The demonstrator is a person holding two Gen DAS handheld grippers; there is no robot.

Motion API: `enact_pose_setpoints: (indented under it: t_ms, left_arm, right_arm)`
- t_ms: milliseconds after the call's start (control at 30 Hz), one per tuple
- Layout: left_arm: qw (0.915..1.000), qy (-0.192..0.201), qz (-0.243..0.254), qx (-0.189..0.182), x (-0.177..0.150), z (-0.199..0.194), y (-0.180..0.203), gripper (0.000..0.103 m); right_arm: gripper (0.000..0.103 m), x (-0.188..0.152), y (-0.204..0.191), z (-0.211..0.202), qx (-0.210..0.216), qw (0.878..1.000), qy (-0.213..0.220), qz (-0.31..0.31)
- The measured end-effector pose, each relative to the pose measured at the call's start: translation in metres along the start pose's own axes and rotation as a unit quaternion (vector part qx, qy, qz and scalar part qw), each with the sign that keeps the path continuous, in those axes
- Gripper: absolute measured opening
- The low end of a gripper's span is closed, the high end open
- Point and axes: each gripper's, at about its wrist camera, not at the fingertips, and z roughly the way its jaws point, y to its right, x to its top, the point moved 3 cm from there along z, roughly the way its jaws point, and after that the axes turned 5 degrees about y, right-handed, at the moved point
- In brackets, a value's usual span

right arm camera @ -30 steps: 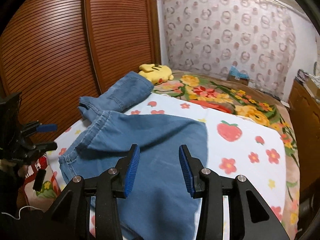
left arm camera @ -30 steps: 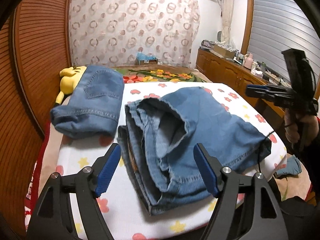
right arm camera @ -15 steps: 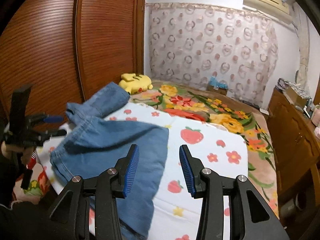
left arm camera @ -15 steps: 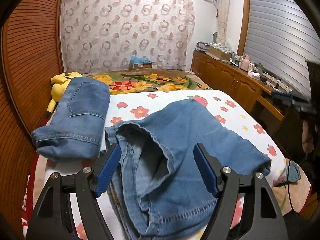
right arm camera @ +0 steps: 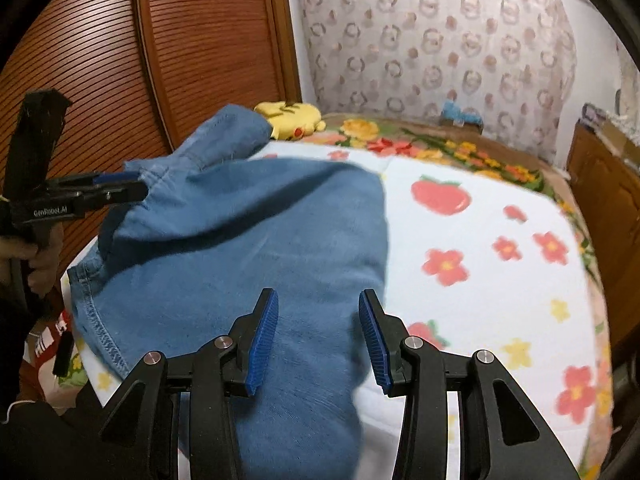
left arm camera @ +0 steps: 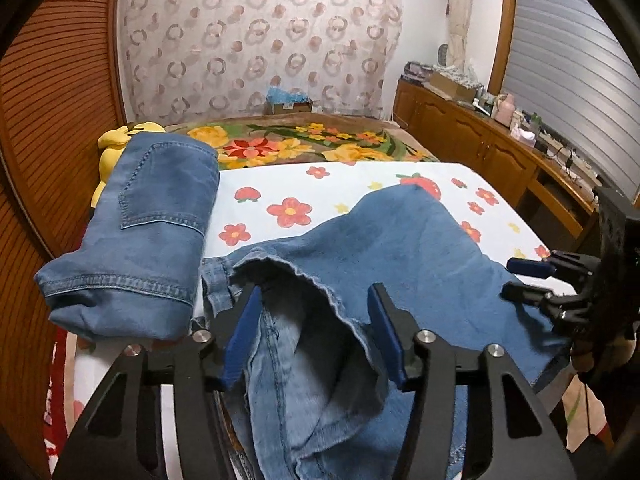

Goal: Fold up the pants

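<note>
A: Looking from the left edge of the bed (left arm camera: 400, 176) across: a folded pair of jeans (left arm camera: 152, 232) lies along that edge, and just beside it the pants (left arm camera: 400, 264) to be folded sprawl over the near half of the flowered sheet (right arm camera: 480, 240), waistband toward the near left corner.

B: And the jaws?

A: The left gripper (left arm camera: 316, 332) is closing, its blue pads either side of the raised waistband lip with the paler inside of the denim gaping between them; they do not look to be pressing on it yet. The right gripper (right arm camera: 316, 340) hangs half open over flat denim toward the near right, holding nothing.

B: How will it handle?

A: I'd say soft but weighty. Denim drapes, sags from any single pinch, and the stitched hems and waistband are the firm places. Best to take hold at the waistband edge on the left and at the hem or the outer seam on the right, so the cloth lifts as one sheet.

B: Do the views differ?

A: The left wrist view shows the open waistband and the lining, which the right cannot see. The right wrist view shows the left tool from outside, its tips at a gathered ridge of fabric, and the bare sheet toward the right edge where a fold could land.
</note>
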Motion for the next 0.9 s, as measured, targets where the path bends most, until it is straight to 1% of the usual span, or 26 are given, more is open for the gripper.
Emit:
enact_pose_setpoints:
  t_ms: [33,100,167,233,400,500,633,733,800,833,900]
  left_arm:
    - [1.0,-0.002,0.002,-0.001,0.0,0.002,0.0,0.05]
    - [0.9999,-0.01,0.006,-0.002,-0.001,0.008,0.001,0.036]
    - [0.9998,-0.014,0.014,-0.002,-0.001,0.013,0.004,0.03]
    - [0.9997,-0.015,0.02,-0.003,-0.001,0.013,0.005,0.026]
    - [0.9995,-0.008,0.029,0.009,0.002,0.009,0.001,0.013]
    - [0.9991,-0.002,0.034,0.027,0.007,0.005,-0.008,0.012]
    - [0.9986,0.007,0.014,0.051,0.015,0.004,-0.033,0.012]
    - [0.9982,0.005,0.007,0.059,0.016,0.005,-0.046,0.012]
    - [0.9983,0.005,0.008,0.057,0.016,0.004,-0.048,0.012]
    - [0.9983,0.006,0.008,0.058,0.016,0.003,-0.049,0.014]
    - [0.9981,0.006,0.001,0.061,0.016,0.002,-0.053,0.023]
  right_arm:
    - [0.044,-0.001,0.0,0.002,-0.001,1.0,-0.003,-0.001]
    - [0.044,-0.002,0.0,0.004,-0.002,1.0,-0.01,-0.002]
    - [0.044,-0.004,0.0,0.003,-0.004,1.0,-0.014,-0.003]
    - [0.044,-0.002,0.001,0.001,-0.006,1.0,-0.017,-0.005]
    - [0.044,0.0,0.003,-0.001,-0.008,1.0,-0.018,-0.008]
    - [0.044,0.0,0.005,-0.003,-0.006,1.0,-0.017,-0.006]
    - [0.044,-0.001,0.009,-0.004,-0.003,1.0,-0.017,0.001]
    - [0.044,-0.001,0.008,-0.002,-0.003,1.0,-0.014,0.004]
    - [0.044,-0.001,0.009,-0.006,-0.003,1.0,-0.01,0.006]
    - [0.044,-0.001,0.01,-0.007,-0.004,1.0,-0.009,0.008]
    - [0.044,-0.003,0.013,-0.012,-0.005,1.0,-0.007,0.013]
